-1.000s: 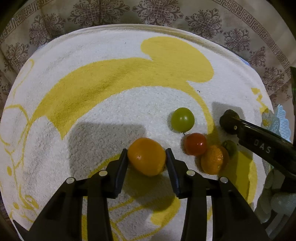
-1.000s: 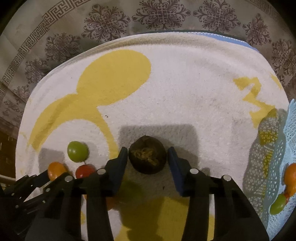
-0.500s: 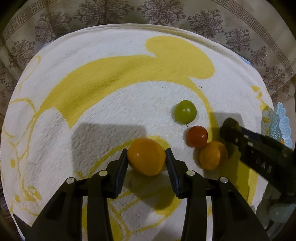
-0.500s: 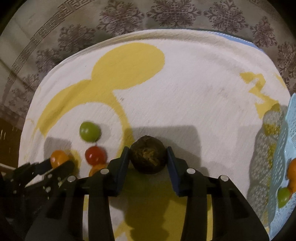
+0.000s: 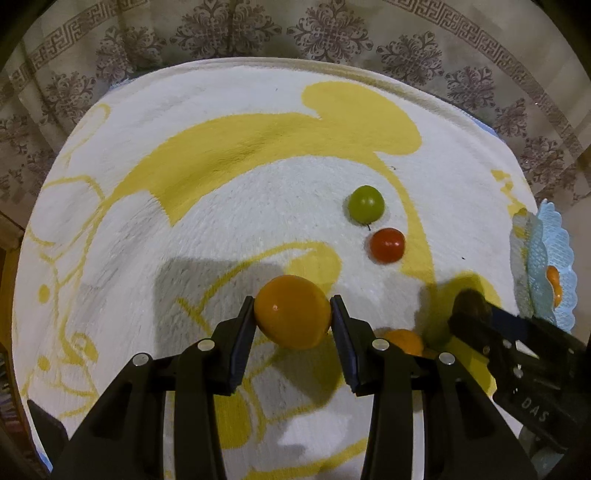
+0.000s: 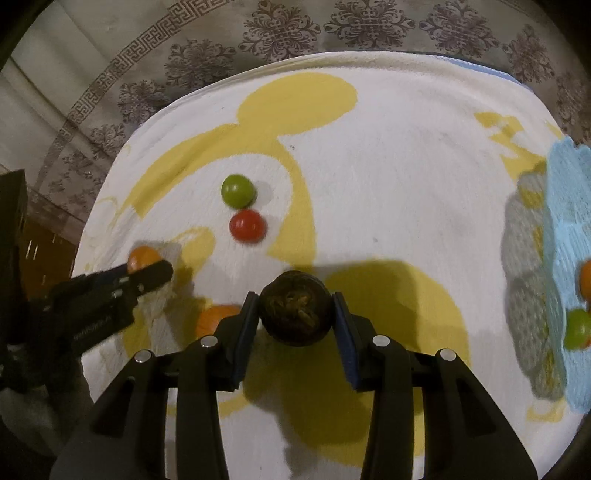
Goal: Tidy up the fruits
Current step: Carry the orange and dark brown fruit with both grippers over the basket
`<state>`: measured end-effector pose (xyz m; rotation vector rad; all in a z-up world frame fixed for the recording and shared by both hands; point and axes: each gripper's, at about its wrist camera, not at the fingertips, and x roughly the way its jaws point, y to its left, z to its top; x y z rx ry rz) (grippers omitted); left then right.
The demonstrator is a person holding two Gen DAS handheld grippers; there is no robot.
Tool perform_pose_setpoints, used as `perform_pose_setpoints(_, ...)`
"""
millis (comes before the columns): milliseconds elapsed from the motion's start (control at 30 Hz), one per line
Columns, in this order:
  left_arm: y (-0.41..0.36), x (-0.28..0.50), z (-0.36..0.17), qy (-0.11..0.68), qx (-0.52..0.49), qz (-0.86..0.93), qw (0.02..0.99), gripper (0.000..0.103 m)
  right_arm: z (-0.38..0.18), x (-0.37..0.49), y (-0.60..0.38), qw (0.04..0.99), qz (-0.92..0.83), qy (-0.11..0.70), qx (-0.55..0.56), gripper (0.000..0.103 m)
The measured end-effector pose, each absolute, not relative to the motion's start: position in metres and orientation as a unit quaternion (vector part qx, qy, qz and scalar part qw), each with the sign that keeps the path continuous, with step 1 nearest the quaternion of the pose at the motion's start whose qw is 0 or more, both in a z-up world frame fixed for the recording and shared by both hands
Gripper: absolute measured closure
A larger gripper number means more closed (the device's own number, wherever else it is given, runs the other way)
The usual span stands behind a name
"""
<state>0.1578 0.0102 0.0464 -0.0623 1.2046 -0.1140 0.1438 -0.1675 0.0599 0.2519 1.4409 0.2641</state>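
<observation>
My left gripper (image 5: 292, 321) is shut on an orange fruit (image 5: 291, 312), held above the white and yellow towel (image 5: 221, 221). My right gripper (image 6: 294, 314) is shut on a dark brown wrinkled fruit (image 6: 294, 307), also lifted off the towel. A green tomato (image 5: 366, 204) and a red tomato (image 5: 387, 244) lie side by side on the towel. Another orange fruit (image 5: 402, 341) lies on the towel behind the left gripper's right finger, and shows as an orange fruit (image 6: 214, 317) by the right gripper's left finger. The right gripper (image 5: 476, 314) shows at the right of the left wrist view.
A light blue mesh basket (image 6: 569, 229) stands at the towel's right edge, with an orange fruit (image 6: 585, 282) and a green fruit (image 6: 578, 328) in it. A patterned tablecloth (image 5: 295, 33) surrounds the towel. The left gripper (image 6: 147, 275) reaches in at the left of the right wrist view.
Both grippers have risen with their fruits. The right gripper has closed on the dark fruit and carried it rightward, toward the basket. The loose tomatoes have not moved on the towel.
</observation>
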Motion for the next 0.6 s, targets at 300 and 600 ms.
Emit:
perform_pose_setpoints(300, 0.0, 0.123, 0.066, 0.555, -0.026, -0.051, 0.83, 0.062, 0.083, 0.106, -0.206, 0.742, 0.113, 0.649, 0.122, 0.062)
perform_pose_setpoints(600, -0.024, 0.087, 0.081, 0.547, -0.02, -0.053, 0.835, 0.062, 0.1, 0.083, -0.241, 0.749, 0.112, 0.641, 0.125, 0.062)
